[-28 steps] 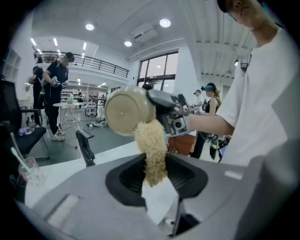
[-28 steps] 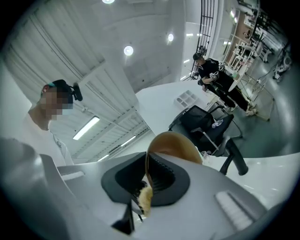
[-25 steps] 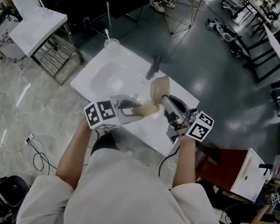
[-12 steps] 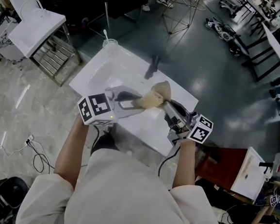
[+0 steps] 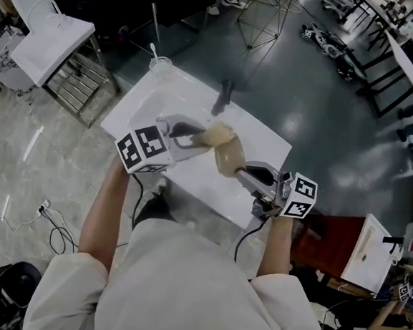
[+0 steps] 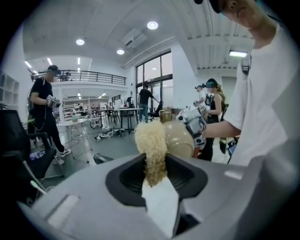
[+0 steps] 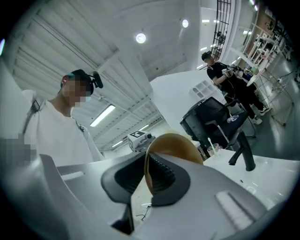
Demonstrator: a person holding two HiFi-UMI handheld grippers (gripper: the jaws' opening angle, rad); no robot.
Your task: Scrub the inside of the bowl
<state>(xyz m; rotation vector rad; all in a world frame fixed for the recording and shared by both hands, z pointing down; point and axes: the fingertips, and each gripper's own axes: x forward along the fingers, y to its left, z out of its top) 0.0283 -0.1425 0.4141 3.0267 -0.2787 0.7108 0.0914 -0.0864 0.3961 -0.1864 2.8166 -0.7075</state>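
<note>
In the head view we see the bowl (image 5: 229, 157) held in the air above the white surface (image 5: 198, 95), pinched at its rim by the right gripper (image 5: 247, 174). The left gripper (image 5: 195, 135) sets a pale scrubber (image 5: 216, 133) against its upper edge. We judge the main risk to be a hard push from the scrubber levering the bowl round that single rim grip, so that it twists or drops onto the surface, near the black faucet (image 5: 225, 96) and the glass (image 5: 160, 65) at the far corner. In the left gripper view the fingers (image 6: 125, 177) are clamped on the scrubber, a shaggy, fibrous, cream-coloured tuft that bulges above the dark pads, with a flat white strip below it. Being soft, it could, we think, drag out of the grip when rubbed hard. Just behind it the bowl shows as a smooth, tan, rounded dome, which looks like its outer wall, so strokes may miss the inside unless the bowl is turned. In the right gripper view the fingers (image 7: 161, 174), ribbed and black, are closed on the thin wall of the bowl, one on each side of the rim. The wall is hard, glossy and curved, with a brownish face, and we expect such slick material to give the pads little to bite on.
</note>
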